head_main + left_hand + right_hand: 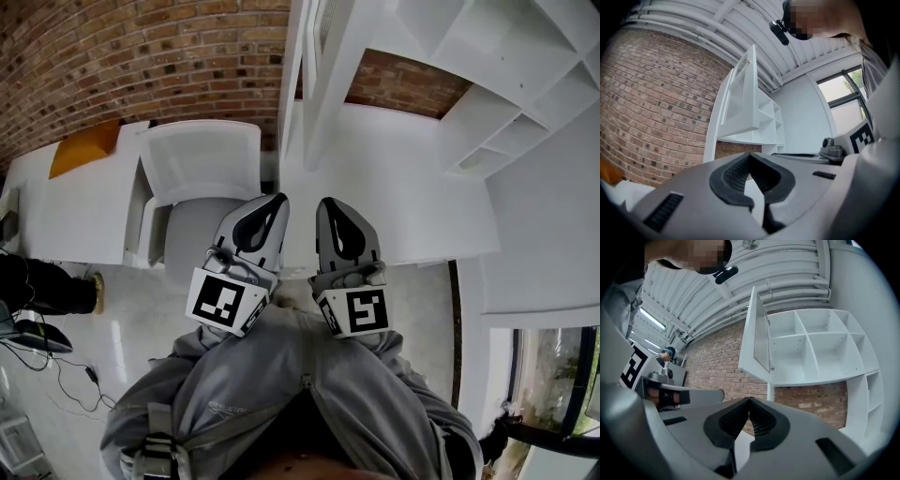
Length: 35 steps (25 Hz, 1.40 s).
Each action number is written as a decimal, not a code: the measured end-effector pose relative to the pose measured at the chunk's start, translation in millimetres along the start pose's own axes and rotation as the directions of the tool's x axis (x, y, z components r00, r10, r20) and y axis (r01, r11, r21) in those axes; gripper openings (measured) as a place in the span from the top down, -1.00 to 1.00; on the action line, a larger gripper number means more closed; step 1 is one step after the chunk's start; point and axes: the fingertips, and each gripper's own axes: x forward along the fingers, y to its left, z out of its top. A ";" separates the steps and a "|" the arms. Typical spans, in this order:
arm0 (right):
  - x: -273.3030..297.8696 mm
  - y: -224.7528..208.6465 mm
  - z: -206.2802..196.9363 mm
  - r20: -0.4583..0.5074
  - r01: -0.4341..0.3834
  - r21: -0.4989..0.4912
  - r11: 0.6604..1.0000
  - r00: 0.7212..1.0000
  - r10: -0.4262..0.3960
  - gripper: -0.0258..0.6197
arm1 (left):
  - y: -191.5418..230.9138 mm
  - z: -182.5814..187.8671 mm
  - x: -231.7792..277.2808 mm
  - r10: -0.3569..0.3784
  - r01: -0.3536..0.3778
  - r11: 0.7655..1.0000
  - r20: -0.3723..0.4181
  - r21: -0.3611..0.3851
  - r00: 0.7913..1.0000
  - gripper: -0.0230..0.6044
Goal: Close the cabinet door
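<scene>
Both left tongs (278,201) and right tongs (325,202) are clenched empty; their narrow tips may skid off the open cabinet door (758,336).

Left hand-held gripper (280,199), right hand-held gripper (324,202): closed.

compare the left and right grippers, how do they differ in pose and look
The left gripper slants strongly toward the right one; the right gripper leans only slightly toward it. The left gripper's marker cube shows a different black pattern from the right gripper's cube. Both have fingers closed together on nothing, short of the open cabinet door.
</scene>
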 end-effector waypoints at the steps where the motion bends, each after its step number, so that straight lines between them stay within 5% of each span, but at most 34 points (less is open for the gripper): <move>1: 1.1 -1.1 1.9 0.003 -0.005 -0.001 1.000 1.000 0.005 0.84 | -0.3 1.1 1.3 0.003 -0.003 1.000 0.003 -0.001 1.000 0.91; 10: 4.8 -5.5 22.1 0.048 -0.035 -0.011 0.999 0.998 0.036 0.84 | 4.6 20.8 5.2 0.047 -0.048 0.999 0.049 0.021 0.998 0.91; 35: 7.6 -18.5 130.3 0.259 -0.072 -0.166 0.983 0.959 0.114 0.84 | -12.3 124.0 13.9 -0.051 0.012 0.986 0.234 0.168 0.971 0.91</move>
